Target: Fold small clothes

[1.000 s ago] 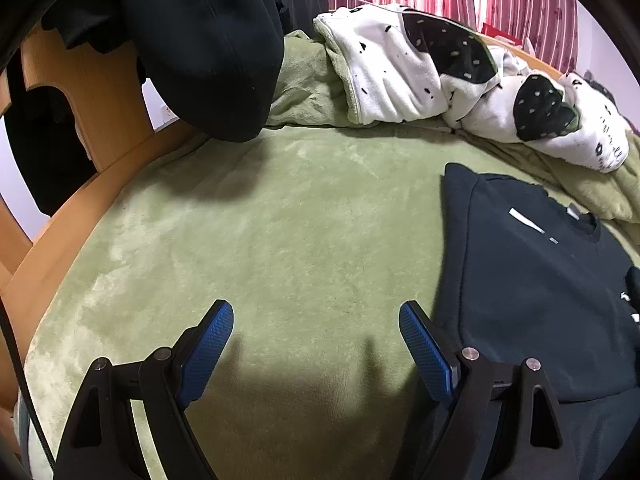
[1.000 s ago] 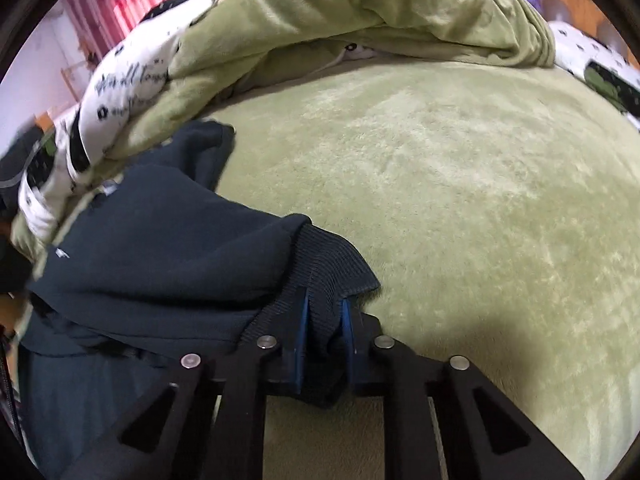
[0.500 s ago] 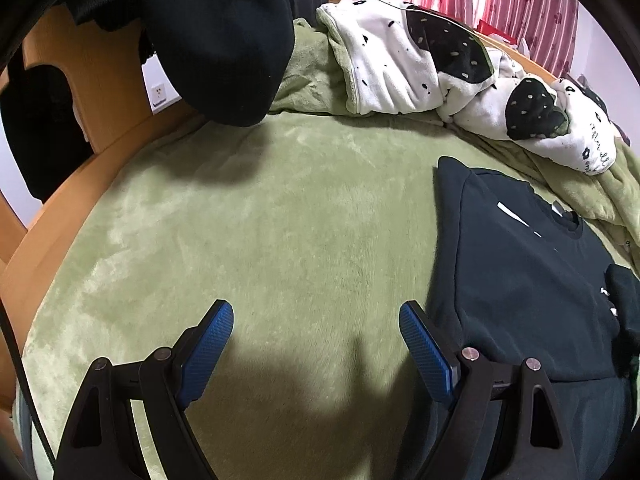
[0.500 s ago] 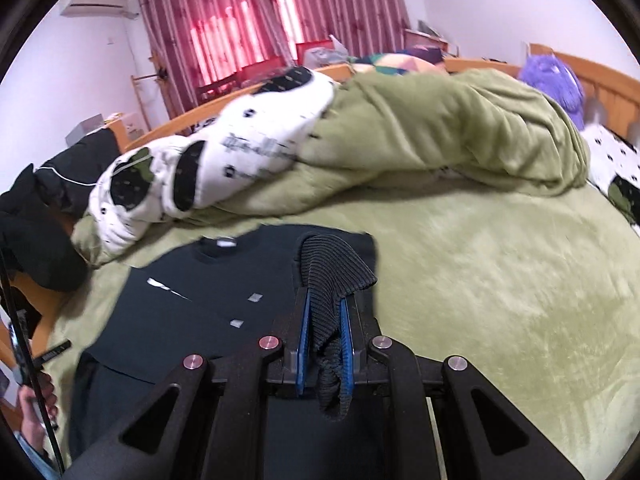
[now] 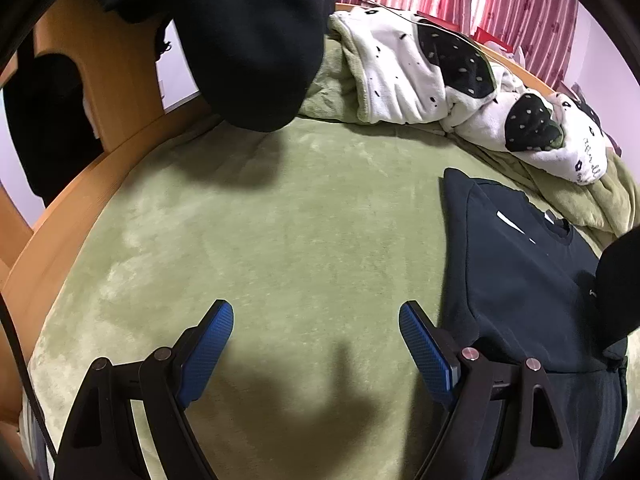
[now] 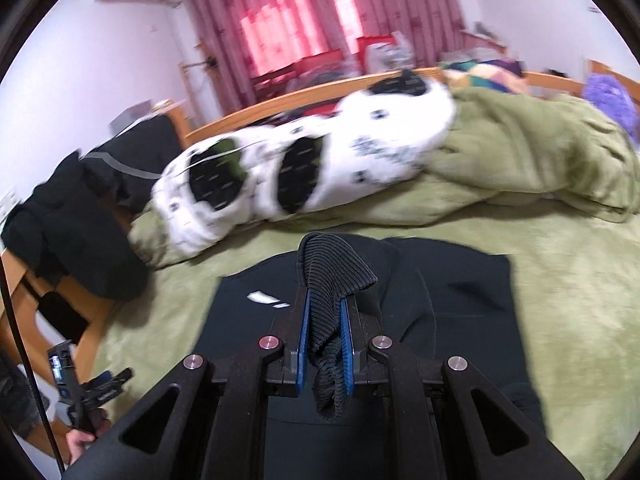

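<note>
A dark sweatshirt (image 5: 520,264) lies flat on the green bed cover (image 5: 280,220), its small white mark and neckline toward the far side. My left gripper (image 5: 316,320) hangs open over bare cover just left of the sweatshirt, nothing between its blue pads. My right gripper (image 6: 325,300) is shut on the sweatshirt's ribbed cuff (image 6: 336,268), held up above the body of the sweatshirt (image 6: 440,308). The lifted sleeve shows as a dark shape (image 5: 618,288) at the right edge of the left wrist view. The left gripper (image 6: 96,388), with a hand on it, also shows low at the left of the right wrist view.
A white quilt with black patches (image 5: 452,76) (image 6: 304,168) is bunched along the far side, beside a heap of green blanket (image 6: 520,160). Dark clothes (image 5: 248,40) hang over the wooden bed frame (image 5: 80,184) at the left.
My right gripper has risen and swung over the sweatshirt, carrying the cuff from the cover's right side to above the chest. My left gripper drifted slightly, still open.
</note>
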